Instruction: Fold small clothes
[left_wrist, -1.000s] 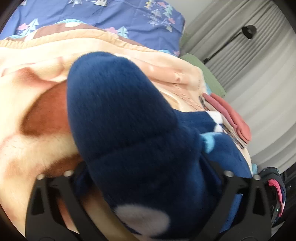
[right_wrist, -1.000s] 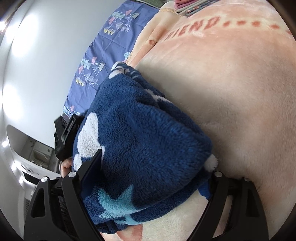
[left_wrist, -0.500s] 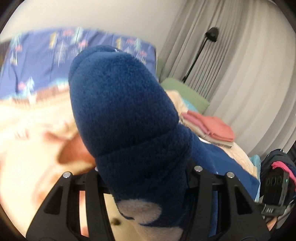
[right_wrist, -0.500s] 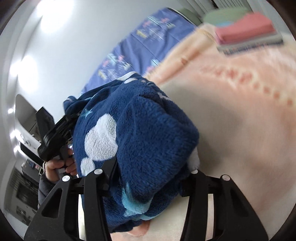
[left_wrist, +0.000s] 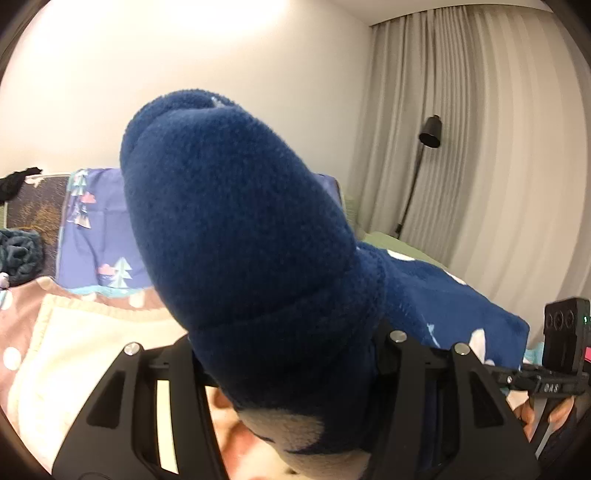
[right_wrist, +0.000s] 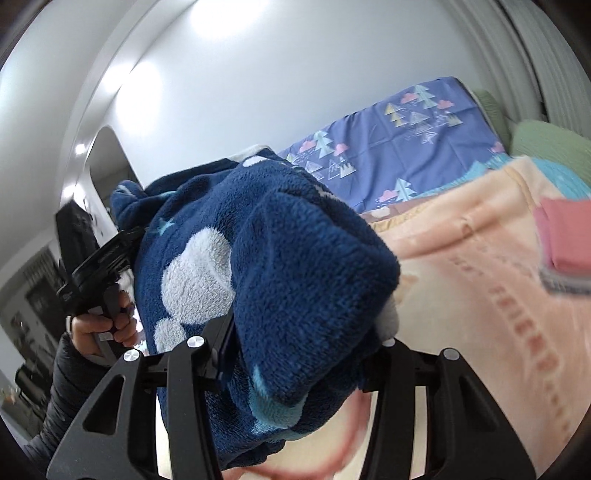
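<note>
A dark blue fleece garment (left_wrist: 236, 221) with white and light blue patches fills the left wrist view, bulging up between the fingers. My left gripper (left_wrist: 291, 354) is shut on a thick fold of it. In the right wrist view the same garment (right_wrist: 280, 236) hangs bunched, with my right gripper (right_wrist: 303, 354) shut on another fold. The cloth spans between the two grippers, lifted above the peach blanket (right_wrist: 480, 295). The left gripper's body (right_wrist: 99, 266), held in a hand, shows at the left of the right wrist view. Both sets of fingertips are hidden in the fleece.
A blue pillowcase with tree prints (right_wrist: 399, 147) lies at the head of the bed. A stack of folded clothes with a pink top (right_wrist: 565, 236) sits on the blanket at the right. A black floor lamp (left_wrist: 430, 133) stands by the grey curtains (left_wrist: 498, 147).
Both grippers closed on the blue garment and lifted it off the blanket. Both views now tilt up toward the wall and pillows.
</note>
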